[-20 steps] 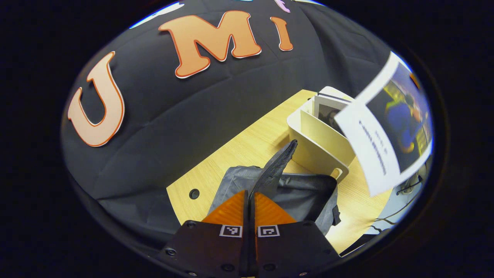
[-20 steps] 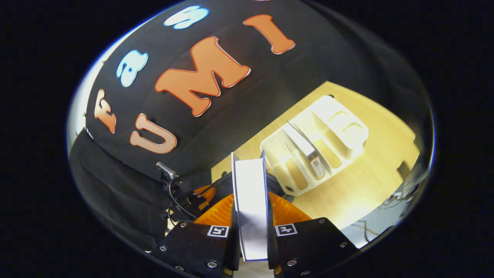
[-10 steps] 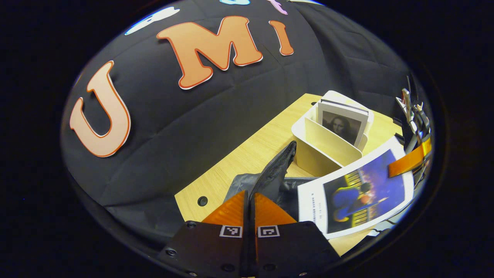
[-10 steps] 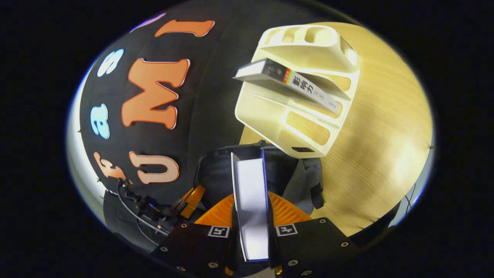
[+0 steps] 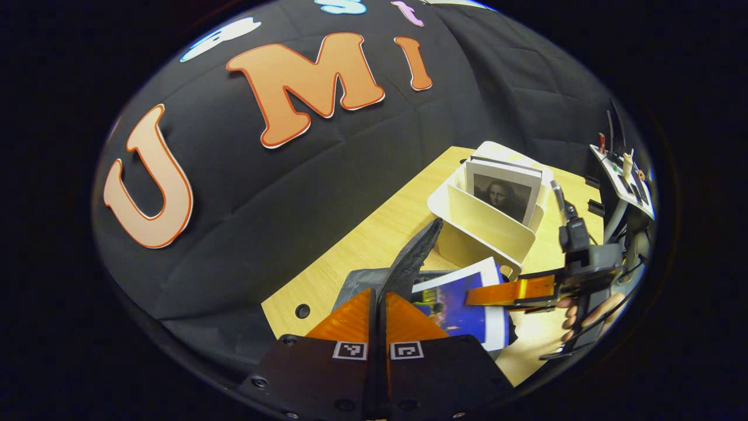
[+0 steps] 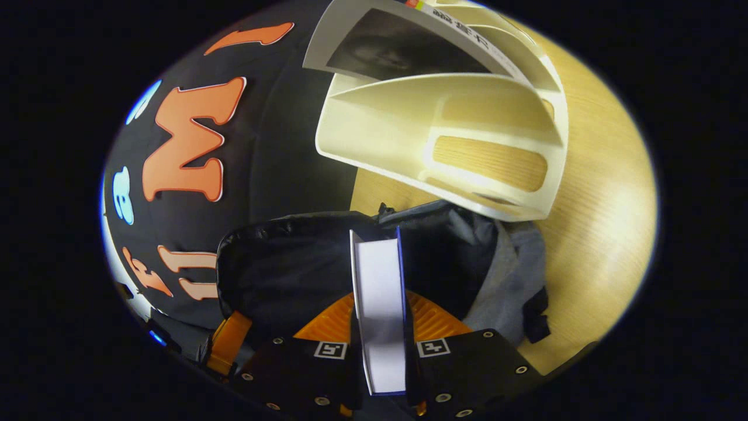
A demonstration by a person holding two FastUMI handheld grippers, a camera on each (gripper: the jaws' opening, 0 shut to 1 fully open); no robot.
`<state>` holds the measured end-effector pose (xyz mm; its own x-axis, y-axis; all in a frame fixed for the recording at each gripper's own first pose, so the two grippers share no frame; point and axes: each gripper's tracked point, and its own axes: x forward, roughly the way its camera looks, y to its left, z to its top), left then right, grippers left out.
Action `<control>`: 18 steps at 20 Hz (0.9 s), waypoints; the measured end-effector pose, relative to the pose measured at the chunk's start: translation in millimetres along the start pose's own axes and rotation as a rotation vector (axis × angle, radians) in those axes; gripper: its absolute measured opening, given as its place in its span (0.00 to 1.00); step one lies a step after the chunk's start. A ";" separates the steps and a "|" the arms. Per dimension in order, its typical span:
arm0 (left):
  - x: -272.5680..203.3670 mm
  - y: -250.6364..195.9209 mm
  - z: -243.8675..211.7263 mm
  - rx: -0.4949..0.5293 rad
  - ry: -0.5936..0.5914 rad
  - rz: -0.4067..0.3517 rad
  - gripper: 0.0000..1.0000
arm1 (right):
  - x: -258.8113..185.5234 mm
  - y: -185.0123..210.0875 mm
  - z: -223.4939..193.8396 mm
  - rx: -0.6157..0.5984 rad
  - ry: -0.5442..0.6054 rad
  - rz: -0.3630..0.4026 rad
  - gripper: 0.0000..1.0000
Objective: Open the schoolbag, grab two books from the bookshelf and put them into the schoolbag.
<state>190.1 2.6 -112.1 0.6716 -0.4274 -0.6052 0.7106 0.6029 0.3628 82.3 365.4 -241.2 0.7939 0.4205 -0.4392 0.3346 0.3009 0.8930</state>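
1. Left gripper view. The left gripper [image 5: 378, 304] sat at 6 o'clock with its jaws pressed together on the zipper edge of the grey schoolbag [image 5: 356, 280], which it held lifted; the flap rose toward 1 o'clock.
2. Same view. The cream bookshelf [image 5: 479, 225] stood on the wooden table [image 5: 374, 231] at about 2 o'clock from the bag, just beside it. One book with a dark portrait cover [image 5: 502, 196] stood upright in a far compartment.
3. Same view. At 3 to 4 o'clock the right gripper [image 5: 488, 298], held by a hand [image 5: 584, 316], pinched a blue-covered book [image 5: 459, 304] whose lower part lay inside the bag's mouth.
4. Right gripper view. The right gripper's jaws at 6 o'clock were closed on the blue-covered book [image 6: 380, 304], seen page-edge on, pointing into the dark open mouth of the schoolbag [image 6: 292, 269].
5. Same view. The bookshelf [image 6: 444, 140] lay at 12 to 1 o'clock, touching the bag's far edge, with the portrait book [image 6: 397, 49] at its top. The left gripper's finger [image 6: 225, 345] showed at 8 o'clock.
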 end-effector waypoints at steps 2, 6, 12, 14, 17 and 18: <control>0.7 -1.1 -0.7 0.021 -0.003 0.000 0.01 | 16.5 2.1 1.2 0.009 -0.035 0.003 0.29; 4.4 -5.0 -1.0 0.045 -0.003 -0.019 0.01 | 41.0 3.6 -2.5 0.023 -0.069 -0.009 0.29; 6.9 4.9 -15.0 0.013 0.022 -0.012 0.00 | 42.8 -22.2 -1.8 -0.003 -0.083 -0.161 0.43; 7.9 5.3 -17.0 -0.008 0.024 -0.018 0.00 | 37.6 -23.8 -7.2 -0.003 -0.063 -0.172 0.57; 7.7 5.3 -18.9 -0.056 0.020 -0.031 0.01 | 17.3 -24.6 -7.0 -0.015 -0.041 -0.186 0.94; 7.3 7.6 -21.0 -0.066 0.022 -0.030 0.00 | 8.6 -26.4 -2.2 -0.025 -0.045 -0.192 0.97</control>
<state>196.0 18.2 -128.6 0.6453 -0.4315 -0.6304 0.7143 0.6334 0.2976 79.1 363.0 -268.8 0.7386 0.3148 -0.5960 0.4700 0.3932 0.7902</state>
